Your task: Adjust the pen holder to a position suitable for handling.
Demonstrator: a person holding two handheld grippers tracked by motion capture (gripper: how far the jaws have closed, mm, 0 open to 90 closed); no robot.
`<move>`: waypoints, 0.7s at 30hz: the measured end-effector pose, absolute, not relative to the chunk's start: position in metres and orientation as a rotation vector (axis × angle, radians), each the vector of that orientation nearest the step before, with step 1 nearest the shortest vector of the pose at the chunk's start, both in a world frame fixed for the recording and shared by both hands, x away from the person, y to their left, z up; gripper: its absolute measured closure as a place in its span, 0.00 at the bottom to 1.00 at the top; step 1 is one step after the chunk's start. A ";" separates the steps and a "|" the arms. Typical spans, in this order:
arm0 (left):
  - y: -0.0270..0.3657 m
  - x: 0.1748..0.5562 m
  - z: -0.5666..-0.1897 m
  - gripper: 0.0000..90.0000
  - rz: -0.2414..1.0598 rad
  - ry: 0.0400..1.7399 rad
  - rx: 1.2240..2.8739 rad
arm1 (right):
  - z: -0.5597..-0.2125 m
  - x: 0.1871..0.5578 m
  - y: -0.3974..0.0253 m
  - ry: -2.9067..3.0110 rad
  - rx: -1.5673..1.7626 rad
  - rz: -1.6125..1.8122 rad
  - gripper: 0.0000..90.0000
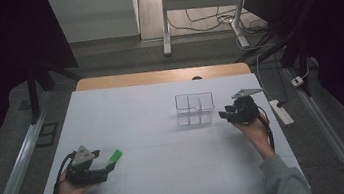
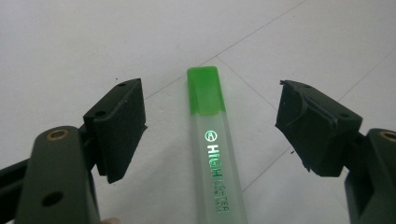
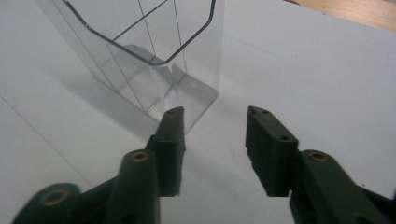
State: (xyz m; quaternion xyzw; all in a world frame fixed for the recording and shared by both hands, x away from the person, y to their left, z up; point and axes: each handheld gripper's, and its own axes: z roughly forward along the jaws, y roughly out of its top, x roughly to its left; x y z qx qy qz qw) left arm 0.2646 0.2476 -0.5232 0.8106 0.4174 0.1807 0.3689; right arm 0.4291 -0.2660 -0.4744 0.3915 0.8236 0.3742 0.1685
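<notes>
A green highlighter (image 2: 212,140) with a bright green cap and a frosted barrel lies flat on the white table cover. My left gripper (image 2: 210,109) is open, one jaw on each side of the pen and neither touching it. From above, the highlighter (image 1: 113,158) pokes out past the left gripper (image 1: 102,167) at the near left. A clear plastic organiser (image 1: 194,108) with several compartments stands right of the table's centre. My right gripper (image 3: 215,112) is open and empty, just short of the organiser's (image 3: 154,60) near corner; from above the right gripper (image 1: 225,114) sits at its right side.
The white table cover (image 1: 166,143) spans most of the table, with a wooden edge (image 1: 162,76) at the far side. A power strip (image 1: 281,112) and cables lie off the right edge. Metal rails run along both sides on the floor.
</notes>
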 end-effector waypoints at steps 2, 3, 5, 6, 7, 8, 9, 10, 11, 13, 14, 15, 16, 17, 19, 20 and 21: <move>0.247 0.264 -0.523 0.26 0.465 1.069 2.085 | -0.475 0.432 -0.264 2.347 1.106 1.050 0.76; 0.247 0.264 -0.523 0.26 0.464 1.068 2.087 | -0.475 0.434 -0.263 2.349 1.108 1.041 0.78; 0.247 0.265 -0.523 0.26 0.465 1.069 2.087 | -0.477 0.438 -0.261 2.346 1.110 1.028 0.84; 0.247 0.265 -0.523 0.26 0.465 1.070 2.086 | -0.477 0.440 -0.260 2.344 1.109 1.026 0.86; 0.247 0.265 -0.523 0.26 0.465 1.070 2.085 | -0.478 0.442 -0.260 2.352 1.114 1.026 0.89; 0.248 0.265 -0.523 0.26 0.465 1.071 2.085 | -0.479 0.444 -0.259 2.359 1.116 1.019 0.93; 0.248 0.265 -0.523 0.26 0.465 1.071 2.085 | -0.479 0.444 -0.259 2.359 1.116 1.019 0.93; 0.248 0.265 -0.523 0.26 0.465 1.071 2.086 | -0.481 0.447 -0.258 2.363 1.118 1.029 0.97; 0.248 0.265 -0.524 0.26 0.464 1.071 2.087 | -0.482 0.448 -0.257 2.369 1.120 1.035 0.99; 0.248 0.265 -0.524 0.26 0.464 1.070 2.087 | -0.484 0.451 -0.256 2.373 1.123 1.029 0.99; 0.248 0.265 -0.524 0.26 0.465 1.069 2.089 | -0.485 0.452 -0.254 2.377 1.127 1.028 0.99; 0.247 0.265 -0.524 0.26 0.465 1.069 2.089 | -0.486 0.453 -0.253 2.380 1.131 1.033 0.99; 0.247 0.265 -0.524 0.26 0.466 1.068 2.090 | -0.487 0.454 -0.252 2.383 1.132 1.032 0.99; 0.247 0.265 -0.524 0.26 0.467 1.067 2.091 | -0.488 0.455 -0.250 2.387 1.128 1.026 0.99; 0.247 0.265 -0.524 0.26 0.469 1.066 2.091 | -0.490 0.456 -0.246 2.393 1.129 1.022 0.99; 0.247 0.264 -0.524 0.26 0.470 1.065 2.091 | -0.490 0.456 -0.245 2.394 1.130 1.018 0.99; 0.247 0.264 -0.524 0.26 0.470 1.065 2.091 | -0.490 0.456 -0.245 2.394 1.130 1.018 0.99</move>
